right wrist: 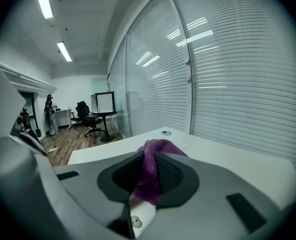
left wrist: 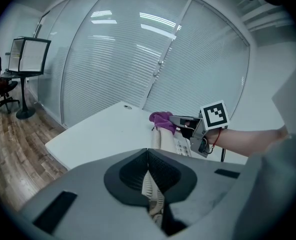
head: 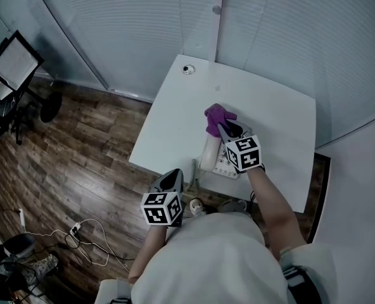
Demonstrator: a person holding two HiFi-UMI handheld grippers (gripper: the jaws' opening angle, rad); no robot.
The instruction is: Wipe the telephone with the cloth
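A white telephone [head: 227, 165] with its handset [head: 208, 154] lies near the front edge of the white table [head: 175, 122]. My right gripper [head: 227, 130] is shut on a purple cloth [head: 216, 116] and holds it at the far end of the telephone. In the right gripper view the cloth [right wrist: 153, 171] hangs between the pads over a white part of the telephone [right wrist: 137, 220]. My left gripper [head: 176, 175] hovers off the table's front edge with its jaws shut [left wrist: 148, 154]. A coiled cord [left wrist: 152, 189] shows in the gap behind the tips; I cannot tell whether it is touched.
A round cable grommet [head: 188, 69] sits in the table's far corner. Glass walls with blinds [head: 143, 24] stand behind the table. A screen on a stand [head: 13, 62] and loose cables [head: 80, 230] occupy the wood floor at left. The coiled cord [head: 194, 185] hangs off the table edge.
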